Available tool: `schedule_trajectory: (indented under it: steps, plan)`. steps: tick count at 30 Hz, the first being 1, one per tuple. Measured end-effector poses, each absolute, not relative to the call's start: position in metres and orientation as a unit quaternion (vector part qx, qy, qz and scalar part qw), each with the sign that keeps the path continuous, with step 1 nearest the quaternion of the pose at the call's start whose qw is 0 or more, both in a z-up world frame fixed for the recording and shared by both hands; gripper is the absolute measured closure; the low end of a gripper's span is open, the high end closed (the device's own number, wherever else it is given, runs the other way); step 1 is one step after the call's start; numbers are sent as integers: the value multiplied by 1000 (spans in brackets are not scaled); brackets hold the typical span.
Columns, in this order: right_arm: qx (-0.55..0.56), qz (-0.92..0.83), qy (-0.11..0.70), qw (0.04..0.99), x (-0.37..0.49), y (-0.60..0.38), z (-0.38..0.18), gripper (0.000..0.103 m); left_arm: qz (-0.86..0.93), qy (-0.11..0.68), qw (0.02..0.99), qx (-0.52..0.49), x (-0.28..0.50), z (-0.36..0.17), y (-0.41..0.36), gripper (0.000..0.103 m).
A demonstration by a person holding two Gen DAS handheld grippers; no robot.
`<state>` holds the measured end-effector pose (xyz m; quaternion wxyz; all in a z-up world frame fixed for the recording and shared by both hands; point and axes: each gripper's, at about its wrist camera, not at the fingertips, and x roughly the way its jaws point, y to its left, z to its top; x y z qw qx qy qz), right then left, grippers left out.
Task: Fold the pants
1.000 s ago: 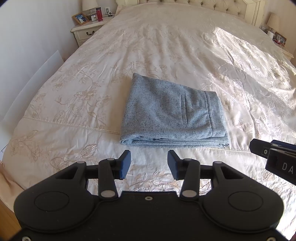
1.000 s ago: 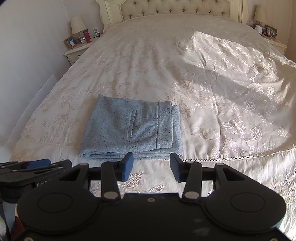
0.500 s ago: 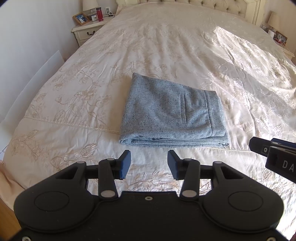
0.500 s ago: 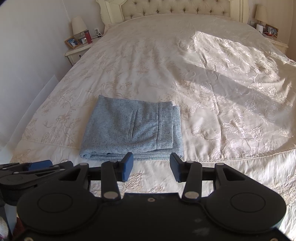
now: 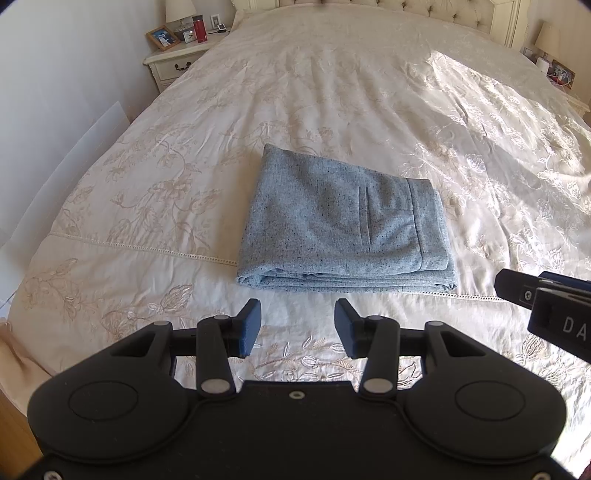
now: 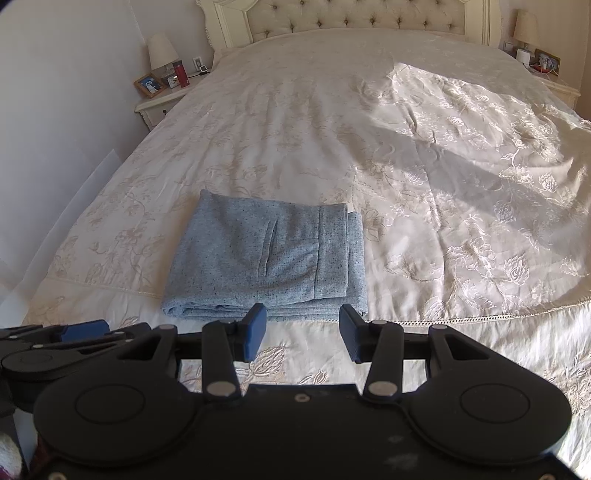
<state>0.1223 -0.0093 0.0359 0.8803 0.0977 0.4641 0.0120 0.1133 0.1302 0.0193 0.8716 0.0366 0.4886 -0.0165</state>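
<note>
In the left wrist view, the left gripper (image 5: 297, 326) hung with its jaws parted and nothing between them, above the embroidered bedspread (image 5: 155, 206). The pants (image 5: 343, 225) lay just ahead of the jaws and a little to the right, already folded into a thick grey-blue rectangle, stacked edges facing the gripper, long axis running across the view. The right gripper (image 5: 546, 306) showed only as a black body at the right edge, near the bundle's right corner.

In the right wrist view, the right gripper (image 6: 302, 334) was likewise released and empty. The pants (image 6: 266, 258) sat ahead and to the left, their near edge just past the left jaw tip. Both grippers looked about equally near; the fold appeared finished.

The bed filled the room, with a tufted headboard (image 6: 354, 16), a nightstand (image 6: 159, 107) with a lamp (image 6: 162, 50) at left, and sunlight over the right half.
</note>
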Motion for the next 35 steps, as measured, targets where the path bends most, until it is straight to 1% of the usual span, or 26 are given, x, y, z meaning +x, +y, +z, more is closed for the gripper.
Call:
schedule_trajectory:
  steps: [35]
  plan:
    - [95, 46, 456, 884, 120, -17, 39, 56, -5, 475, 878, 49, 104, 24, 113, 50]
